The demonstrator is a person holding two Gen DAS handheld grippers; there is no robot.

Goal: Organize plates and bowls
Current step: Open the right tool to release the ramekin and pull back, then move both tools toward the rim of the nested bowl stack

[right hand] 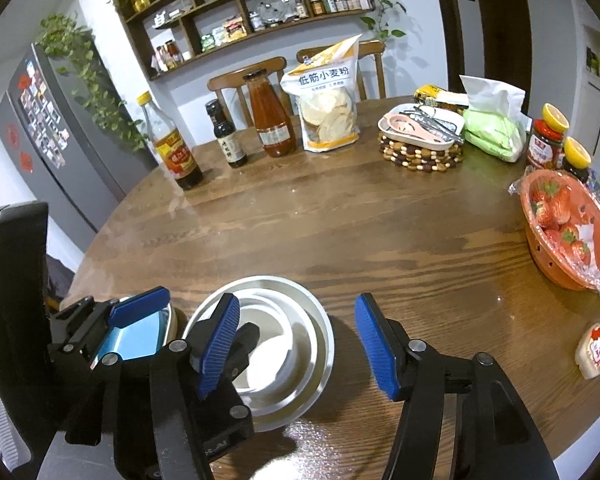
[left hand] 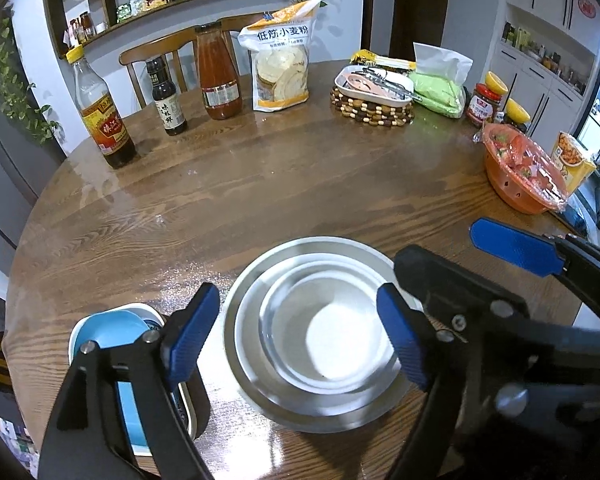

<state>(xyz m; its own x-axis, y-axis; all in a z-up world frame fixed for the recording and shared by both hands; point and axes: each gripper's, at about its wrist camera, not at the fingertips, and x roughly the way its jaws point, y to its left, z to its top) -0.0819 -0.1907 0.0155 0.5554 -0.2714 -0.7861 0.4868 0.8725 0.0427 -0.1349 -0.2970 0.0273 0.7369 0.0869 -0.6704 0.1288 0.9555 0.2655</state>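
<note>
We see a round wooden counter (left hand: 260,184) with a nest of dishes near its close edge: a wide metal plate (left hand: 260,392) lying flat, a white bowl (left hand: 256,356) sitting in it, and a smaller bowl (left hand: 332,344) inside that, all mouths facing straight up. Being round, the stack has no long axis; it stands upright and level.

Our left gripper (left hand: 300,340) hangs over this stack with its jaws spread wide, one blue pad just outside the plate's left rim and the other over the right side of the bowls. We see neither pad pressing on a dish, so the jaws are released and hold nothing.

Our right gripper (right hand: 296,344) sits just to the right of the stack, its jaws also apart and empty; in the right wrist view its left pad overlaps the bowls while its right pad is over bare wood.

To the left of the stack lies a blue dish (left hand: 112,328) resting in a white tray (left hand: 76,332), partly hidden by the left gripper; from what shows, its long side seems to run toward us.

Along the far edge stand a vinegar bottle (left hand: 100,116), a small dark bottle (left hand: 166,100), a red sauce bottle (left hand: 218,76) and a flour bag (left hand: 280,56). An orange basket of strawberries (right hand: 568,236) sits at the right.
</note>
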